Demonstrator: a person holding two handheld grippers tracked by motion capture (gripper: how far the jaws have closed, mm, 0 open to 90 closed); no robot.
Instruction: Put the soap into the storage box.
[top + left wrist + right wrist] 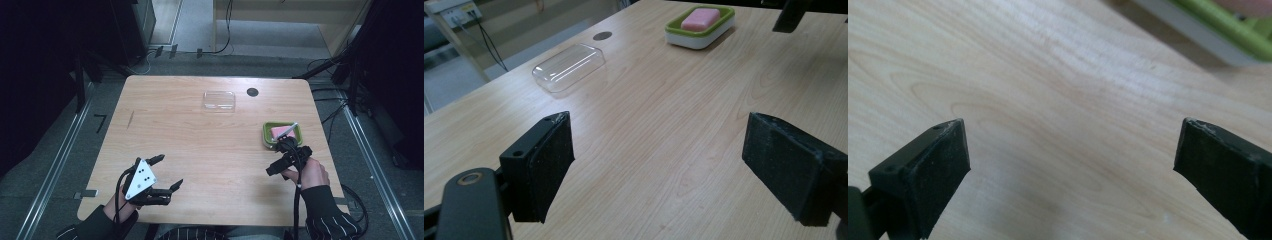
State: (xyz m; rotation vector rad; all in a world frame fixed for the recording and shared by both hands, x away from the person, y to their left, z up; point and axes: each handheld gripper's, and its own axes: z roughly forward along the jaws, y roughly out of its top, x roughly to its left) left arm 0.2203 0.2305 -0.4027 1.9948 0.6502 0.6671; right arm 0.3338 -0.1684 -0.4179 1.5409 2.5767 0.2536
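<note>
A person seated at the bottom edge of the high view works over a light wooden table (pixel 210 150), a two-jaw gripper in each hand. The left gripper (pixel 167 173) sits in the lower left of that frame, topped by a grey three-cornered plate, its jaws spread wide with nothing between them; the left gripper view confirms the gap, bare tabletop showing between the two black pads (pixel 549 160). The right gripper (pixel 287 150) is held in the lower right of the high view, just below a green-rimmed soap dish (pixel 266 134) near the table's right edge. Its jaws also stand wide apart and empty in the right gripper view, where only wood grain lies between the pads (pixel 943 165) and the dish's green rim (pixel 1228 30) crosses the upper right corner.

A pink bar of soap (pixel 281 131) lies in the dish; in the left gripper view the dish (pixel 698 35) and soap (pixel 700 18) appear at upper centre-right. A clear plastic lid (pixel 219 99) rests on the table in the upper middle of the high view, well apart from the dish, with a small dark round spot (pixel 252 92) just to its right
</note>
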